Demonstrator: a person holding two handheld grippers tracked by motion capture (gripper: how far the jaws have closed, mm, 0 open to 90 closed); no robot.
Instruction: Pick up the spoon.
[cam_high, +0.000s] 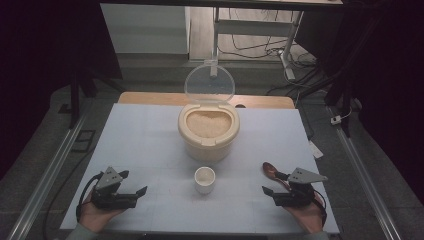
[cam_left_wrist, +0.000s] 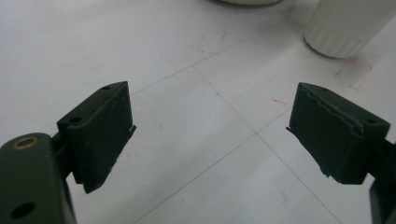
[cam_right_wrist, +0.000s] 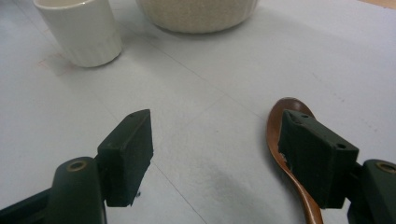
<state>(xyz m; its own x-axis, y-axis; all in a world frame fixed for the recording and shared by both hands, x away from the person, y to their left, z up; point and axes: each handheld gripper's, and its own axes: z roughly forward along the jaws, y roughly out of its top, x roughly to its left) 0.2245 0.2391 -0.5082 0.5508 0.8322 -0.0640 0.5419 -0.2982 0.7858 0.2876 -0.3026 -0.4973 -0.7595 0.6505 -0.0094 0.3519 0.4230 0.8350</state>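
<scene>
As it lies flat, spoon (cam_high: 272, 170) bowl points away | handle toward right gripper (cam_high: 281, 194) | jaws wide, empty.

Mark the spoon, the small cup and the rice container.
spoon (cam_high: 270, 169), high view, on its brown bowl.
small cup (cam_high: 205, 180), high view, on its white side wall.
rice container (cam_high: 208, 145), high view, on its cream front wall.

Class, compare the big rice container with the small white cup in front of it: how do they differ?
The rice container is far larger than the cup. The rice container is cream and holds rice; the cup is white, and its inside looks empty. The rice container has a clear lid standing open; the cup has none. Both stand upright on the table.
</scene>
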